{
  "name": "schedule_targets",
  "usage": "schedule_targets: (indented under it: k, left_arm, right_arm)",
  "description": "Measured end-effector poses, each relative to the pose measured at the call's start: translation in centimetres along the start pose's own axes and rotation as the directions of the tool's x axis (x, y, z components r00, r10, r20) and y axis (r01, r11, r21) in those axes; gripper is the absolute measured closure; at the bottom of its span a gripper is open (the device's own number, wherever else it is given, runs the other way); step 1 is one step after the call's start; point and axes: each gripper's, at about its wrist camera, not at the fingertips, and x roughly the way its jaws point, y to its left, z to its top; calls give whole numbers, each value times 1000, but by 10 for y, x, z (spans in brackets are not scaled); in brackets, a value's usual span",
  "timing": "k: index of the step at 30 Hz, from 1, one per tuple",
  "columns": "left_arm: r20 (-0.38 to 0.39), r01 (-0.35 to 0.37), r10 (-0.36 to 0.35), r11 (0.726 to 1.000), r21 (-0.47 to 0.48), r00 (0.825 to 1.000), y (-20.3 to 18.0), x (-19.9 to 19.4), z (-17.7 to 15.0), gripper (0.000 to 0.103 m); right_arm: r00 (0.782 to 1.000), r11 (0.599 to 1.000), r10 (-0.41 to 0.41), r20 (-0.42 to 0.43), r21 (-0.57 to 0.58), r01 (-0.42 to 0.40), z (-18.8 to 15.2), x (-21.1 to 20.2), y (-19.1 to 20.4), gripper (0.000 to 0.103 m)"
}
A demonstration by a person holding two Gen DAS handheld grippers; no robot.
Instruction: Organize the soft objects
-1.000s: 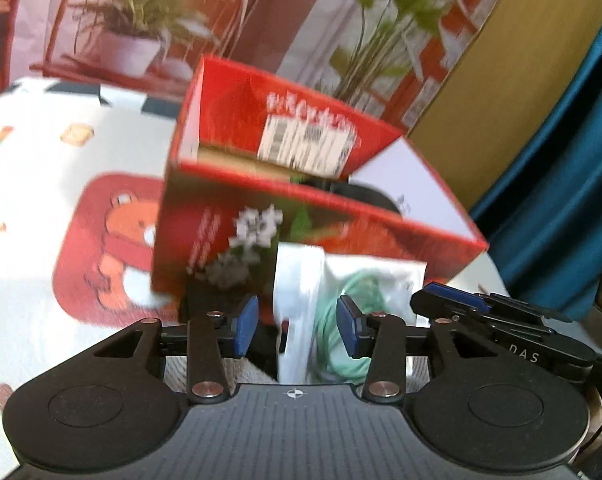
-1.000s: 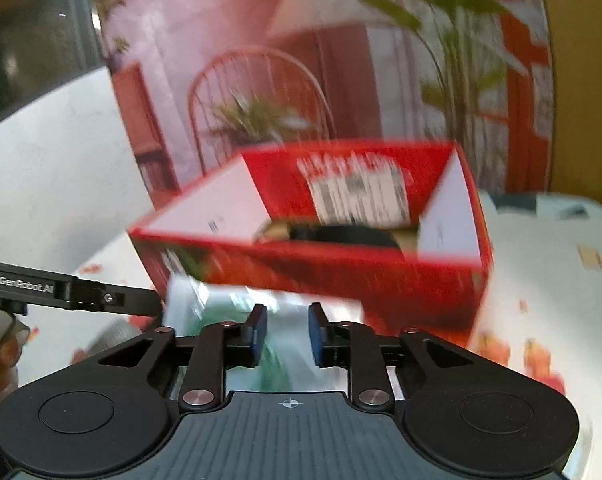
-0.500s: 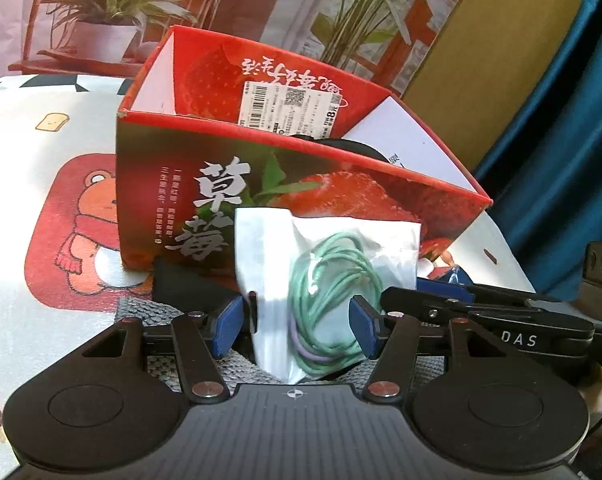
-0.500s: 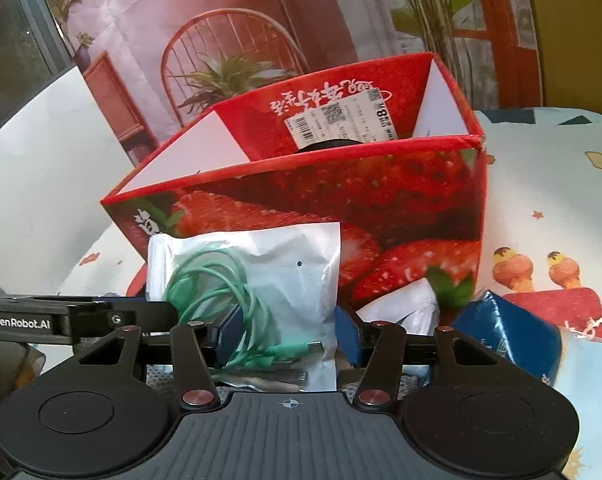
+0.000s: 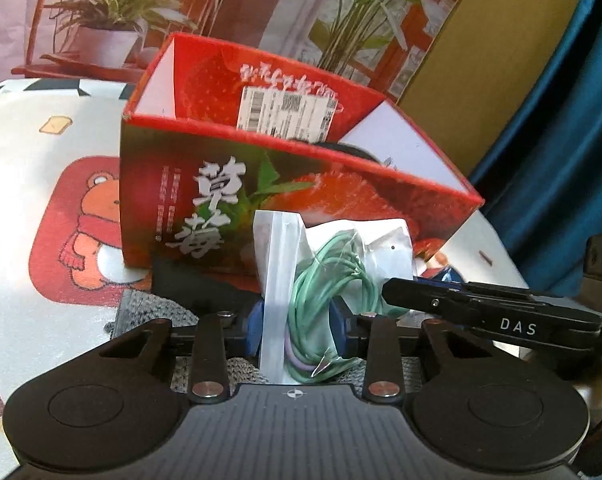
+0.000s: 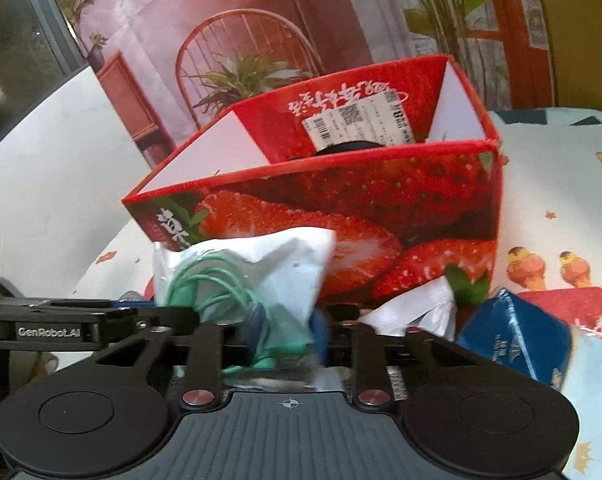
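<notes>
A white plastic pouch [image 5: 321, 276] with a coiled green cable inside stands upright in front of the red strawberry box [image 5: 221, 184]. My left gripper [image 5: 297, 330] has its jaws closing, and its blue pads press the pouch's lower part from both sides. In the right wrist view the same pouch [image 6: 261, 264] is crumpled between the pads of my right gripper [image 6: 287, 332], whose jaws are also closing on it. The box [image 6: 381, 200] is open at the top with a dark object inside it. Each gripper's finger shows at the edge of the other's view.
A grey knitted cloth [image 5: 141, 312] and a black item [image 5: 189, 280] lie under the pouch. A white packet [image 6: 413, 308] and a blue carton [image 6: 513, 340] sit right of it. The tablecloth [image 5: 41, 200] carries a bear print; a blue curtain [image 5: 561, 160] hangs at the right.
Both grippers opened wider around the pouch half a second ago and have now closed in on it, crumpling it. The hands have hardly moved.
</notes>
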Motion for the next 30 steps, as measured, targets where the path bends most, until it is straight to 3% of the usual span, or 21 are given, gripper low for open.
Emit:
schedule_targets:
  k: [10, 17, 23, 30]
  left_arm:
    - [182, 2, -17, 997, 79, 983, -19, -44, 41, 67]
    - [263, -22, -7, 994, 107, 965, -23, -37, 92, 64]
    - [226, -116, 81, 983, 144, 971, -21, -3, 118, 63]
    - [142, -143, 123, 980, 139, 982, -7, 25, 118, 63]
  right_arm:
    - [986, 995, 65, 156, -83, -53, 36, -36, 20, 88]
    - [962, 991, 62, 264, -132, -28, 90, -43, 30, 88]
    - [965, 989, 19, 261, -149, 20, 119, -13, 27, 90]
    - [983, 989, -31, 182, -134, 56, 107, 22, 18, 90]
